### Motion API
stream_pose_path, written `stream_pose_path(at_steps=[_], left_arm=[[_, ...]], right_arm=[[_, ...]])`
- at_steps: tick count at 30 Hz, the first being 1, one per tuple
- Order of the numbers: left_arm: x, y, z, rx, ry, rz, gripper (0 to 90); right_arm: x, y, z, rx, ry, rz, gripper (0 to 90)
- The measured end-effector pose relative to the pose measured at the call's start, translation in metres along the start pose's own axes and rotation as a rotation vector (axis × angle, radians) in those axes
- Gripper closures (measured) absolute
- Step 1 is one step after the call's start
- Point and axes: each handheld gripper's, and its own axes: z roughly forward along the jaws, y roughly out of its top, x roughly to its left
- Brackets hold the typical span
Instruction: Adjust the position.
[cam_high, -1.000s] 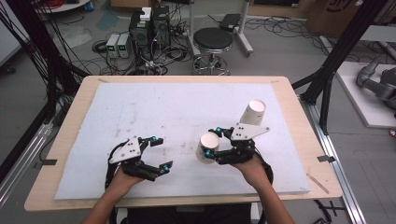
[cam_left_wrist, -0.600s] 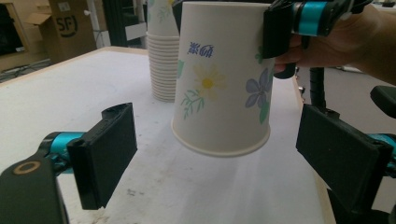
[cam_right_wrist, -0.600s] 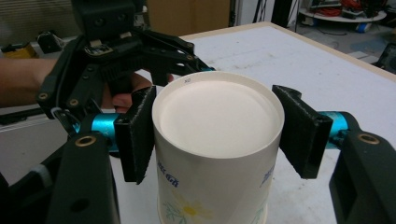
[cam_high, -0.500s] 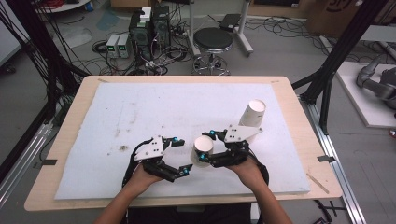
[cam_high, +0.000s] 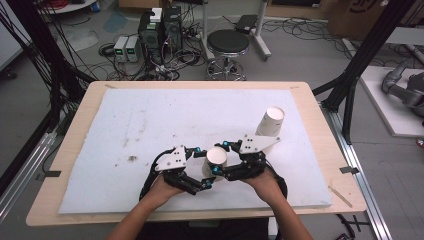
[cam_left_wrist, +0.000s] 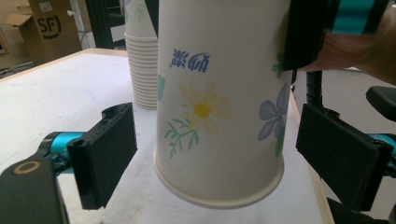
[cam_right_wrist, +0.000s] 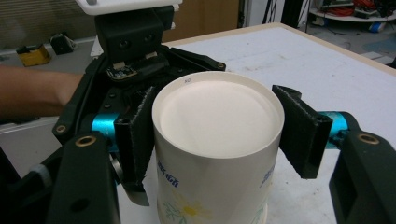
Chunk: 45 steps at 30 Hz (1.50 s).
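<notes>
You hold one upside-down paper cup (cam_high: 217, 159) between your two grippers, just above the near middle of the counter (cam_high: 300, 90). Your right gripper (cam_high: 226, 159) has its jaws pressed on the cup near its closed base, and the cup looks lifted off the white mat (cam_high: 150, 125). Your left gripper (cam_high: 204, 170) has its jaws spread wide either side of the cup's lower wall, touching nothing. This looks like a hand-over: next you likely need to close the left jaws gently, since thin paper crushes easily, before the right lets go. Farther off to the right stands the stack of cups (cam_high: 270, 121). Beyond the counter are a round stool (cam_high: 228, 43), computer boxes (cam_high: 159, 27) and loose cables on the floor.
</notes>
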Motion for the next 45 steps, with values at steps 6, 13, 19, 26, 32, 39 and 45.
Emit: stream_pose_path(at_steps=[6,13,19,26,32,39,45], left_arm=[[0.0,0.0,0.001,-0.01,-0.019,0.002,14.7],[-0.001,0.001,0.0,-0.01,-0.035,0.018,24.1],[-0.001,0.001,-0.001,0.003,-0.032,0.016,28.2],[0.0,0.004,-0.003,0.074,-0.024,-0.007,30.9],[-0.001,0.014,-0.006,0.206,-0.039,0.011,31.5],[0.001,0.032,-0.009,0.383,-0.033,0.075,31.9],[0.002,0.045,-0.009,0.511,-0.045,0.107,32.2]], right_arm=[[0.0,0.0,0.0,-0.021,0.027,0.015,35.5],[-0.001,0.0,0.001,-0.033,0.041,0.026,35.6],[-0.001,0.0,0.001,-0.03,0.041,0.022,35.7],[0.001,0.0,0.004,0.007,0.025,0.031,20.9],[0.0,0.004,0.003,0.018,0.051,0.008,20.5],[-0.002,0.006,-0.002,0.064,0.077,-0.033,20.4],[-0.005,0.004,-0.004,0.105,0.073,-0.067,20.4]])
